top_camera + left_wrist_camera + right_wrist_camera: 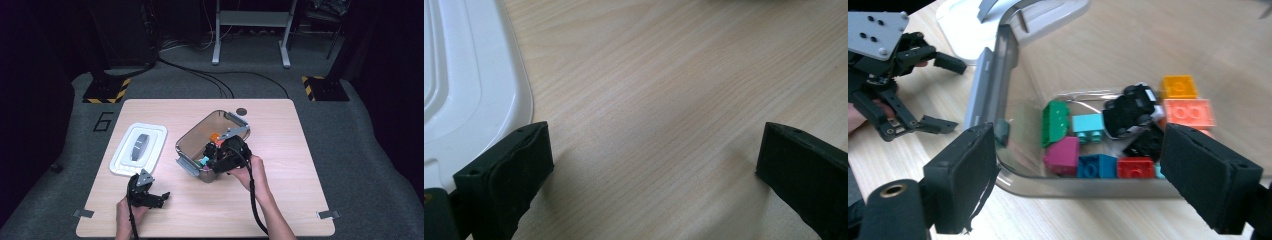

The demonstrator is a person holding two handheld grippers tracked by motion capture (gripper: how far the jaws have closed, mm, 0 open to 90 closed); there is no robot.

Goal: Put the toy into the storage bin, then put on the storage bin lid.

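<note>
Pale wood table, dark rm

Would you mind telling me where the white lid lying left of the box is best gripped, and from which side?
I would grip the white lid by its near edge, coming in from the person's side with the left gripper. The lid lies flat on the table, so only its thin rim offers a hold, and that gripper's open jaws already sit just off the near corner.

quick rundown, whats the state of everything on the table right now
container: open, lid off, toys inside
lid: flat on the table, left of the container
toy car: tipped among the bricks
bricks: loose in the container
left gripper: open, empty
right gripper: open above the container
</note>
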